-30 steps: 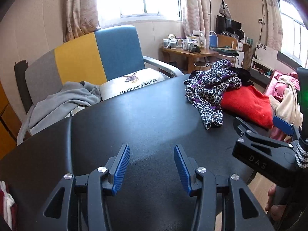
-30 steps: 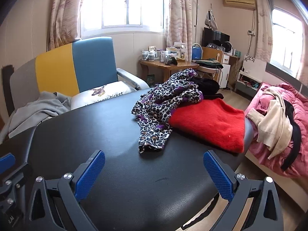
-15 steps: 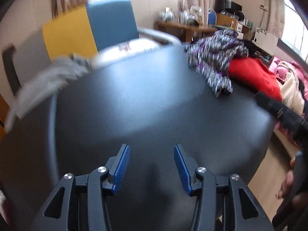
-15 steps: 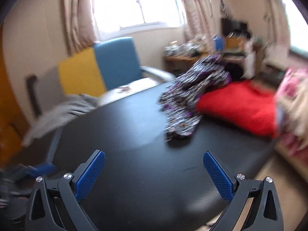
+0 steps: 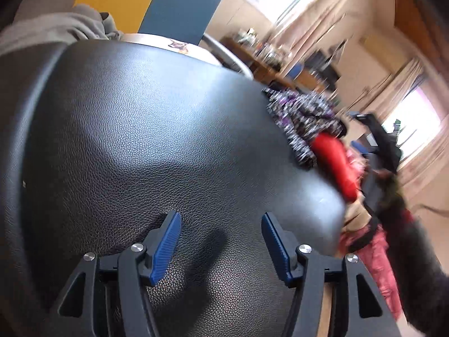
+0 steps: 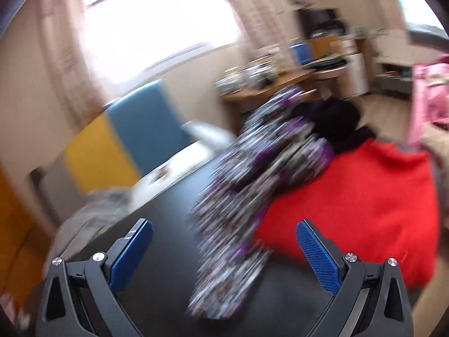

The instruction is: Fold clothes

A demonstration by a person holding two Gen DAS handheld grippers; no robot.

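Observation:
A crumpled leopard-print garment (image 6: 252, 185) with purple patches lies on the black leather table (image 5: 140, 129), partly over a red garment (image 6: 353, 196). A black garment (image 6: 336, 118) sits behind them. My right gripper (image 6: 224, 247) is open, low over the table, with the print garment's near end between its spread fingers; contact cannot be told through the blur. My left gripper (image 5: 221, 241) is open over bare table, far from the print garment (image 5: 303, 118) and red garment (image 5: 334, 163) at the right. The right gripper's body (image 5: 378, 151) shows beyond them.
A chair with yellow and blue back (image 5: 157, 8) stands behind the table, a grey garment (image 5: 56, 28) draped on it. A wooden desk with clutter (image 6: 269, 84) is by the window. Pink bedding (image 6: 429, 90) and clothes lie at the right. A dark sleeve (image 5: 421, 266) is at the right edge.
My right gripper has swung forward and right, up to the print garment. My left gripper has dropped closer to the table and tilted, and its fingers have spread a little.

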